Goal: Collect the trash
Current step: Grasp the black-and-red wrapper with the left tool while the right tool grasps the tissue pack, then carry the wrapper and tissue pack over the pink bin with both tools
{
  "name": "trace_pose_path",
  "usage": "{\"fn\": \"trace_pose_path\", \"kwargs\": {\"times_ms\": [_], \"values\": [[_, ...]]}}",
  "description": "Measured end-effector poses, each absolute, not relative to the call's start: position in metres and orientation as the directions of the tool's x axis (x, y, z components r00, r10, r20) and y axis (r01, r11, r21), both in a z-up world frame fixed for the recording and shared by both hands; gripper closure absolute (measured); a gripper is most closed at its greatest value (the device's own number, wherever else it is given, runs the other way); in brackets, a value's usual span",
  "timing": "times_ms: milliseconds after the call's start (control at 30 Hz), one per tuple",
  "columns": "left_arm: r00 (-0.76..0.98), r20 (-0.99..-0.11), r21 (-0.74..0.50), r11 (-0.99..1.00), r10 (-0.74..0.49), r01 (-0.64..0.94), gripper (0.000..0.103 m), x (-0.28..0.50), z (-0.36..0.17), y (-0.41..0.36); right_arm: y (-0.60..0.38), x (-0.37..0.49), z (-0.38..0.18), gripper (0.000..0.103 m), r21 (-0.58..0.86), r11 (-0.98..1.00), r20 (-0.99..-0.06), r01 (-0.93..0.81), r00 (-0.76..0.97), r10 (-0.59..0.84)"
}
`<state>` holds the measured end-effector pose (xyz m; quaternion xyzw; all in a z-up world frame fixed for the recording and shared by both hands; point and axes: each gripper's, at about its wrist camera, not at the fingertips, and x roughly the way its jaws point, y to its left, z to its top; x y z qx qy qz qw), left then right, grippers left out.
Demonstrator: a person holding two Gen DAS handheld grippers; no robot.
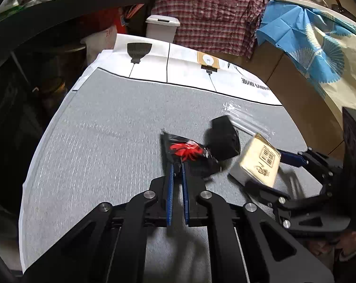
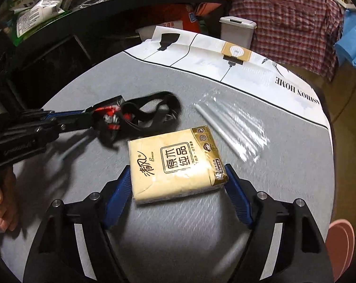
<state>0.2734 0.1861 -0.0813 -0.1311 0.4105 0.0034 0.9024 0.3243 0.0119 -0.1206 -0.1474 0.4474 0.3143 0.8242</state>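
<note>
grey textured cloth (image 2: pixel 154 243) covers the round table and carries all items in view. the left gripper (image 1: pixel 176 165) is clenched on a black wrapper with a red print (image 1: pixel 185 151), pinched between its blue pads at centre frame of the left wrist view. in the right wrist view the same gripper (image 2: pixel 96 115) enters from the left edge with the wrapper (image 2: pixel 109 118) at its tips. a black strap (image 2: pixel 154 110) lies tangled just beyond the wrapper, touching it; in the left wrist view it appears as a blurred black mass (image 1: pixel 222 141) directly behind the wrapper.

the right gripper (image 2: pixel 178 181) straddles a cream tissue pack (image 2: pixel 175 162) at lower centre of its own view. the jaws stand wide, one blue pad at each end of the pack; whether the pads press on it cannot be determined. in the left wrist view the pack (image 1: pixel 256 165) is tilted, at centre right, close to the strap.

a clear plastic sleeve (image 2: pixel 234 127) lies flat on the cloth to the upper right of the pack, apart from it. a white bin with a slotted lid (image 2: pixel 237 30) stands beyond the far table edge, at top centre. a plaid shirt (image 2: pixel 284 16) hangs behind the bin. a person's hand (image 2: pixel 1 195) grips the left handle at the left edge.
</note>
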Motion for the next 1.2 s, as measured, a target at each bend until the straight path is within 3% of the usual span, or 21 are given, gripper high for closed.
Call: {"fn": "trace_pose_path", "kwargs": {"times_ms": [433,1200], "values": [[0.673,-0.733,-0.221,0.971,-0.099,-0.097,0.096,0.227,-0.056,0.165,-0.032,0.267,-0.098,0.028,0.036,0.795,-0.831,-0.605,0.423,0.360],[0.749,-0.656,-0.185,0.982,-0.092,-0.041,0.096,0.117,-0.018,0.091,-0.137,0.197,0.002,0.028,-0.005,0.920,-0.714,-0.392,0.646,0.271]]}}
